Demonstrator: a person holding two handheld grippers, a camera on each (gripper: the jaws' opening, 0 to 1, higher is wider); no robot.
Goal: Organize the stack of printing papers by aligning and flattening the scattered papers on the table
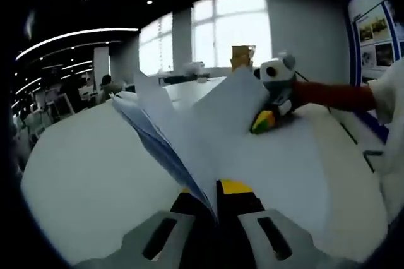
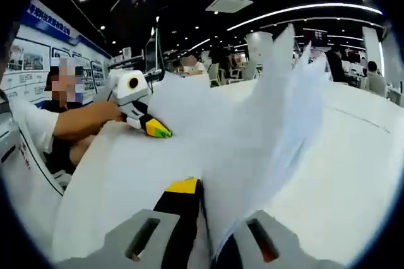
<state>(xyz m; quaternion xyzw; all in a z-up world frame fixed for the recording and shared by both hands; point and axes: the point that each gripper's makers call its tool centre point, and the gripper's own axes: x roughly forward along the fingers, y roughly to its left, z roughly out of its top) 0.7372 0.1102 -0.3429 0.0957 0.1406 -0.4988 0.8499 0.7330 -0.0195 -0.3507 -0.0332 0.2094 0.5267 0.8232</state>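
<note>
Above the white counter (image 1: pixel 76 180) the stack of papers (image 1: pixel 208 130) stands on edge, fanned, pinched at opposite ends by the left gripper (image 1: pixel 214 203) and right gripper (image 2: pixel 205 203), apparently to square the sheets.

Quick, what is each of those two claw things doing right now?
Left gripper: fingers shut on the stack of papers, lifted off the table.
Right gripper: fingers shut on the same stack, at another edge.

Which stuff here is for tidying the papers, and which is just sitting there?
For the job:
papers
left gripper
right gripper
table

Just there:
posters
windows
people sitting far off
</note>
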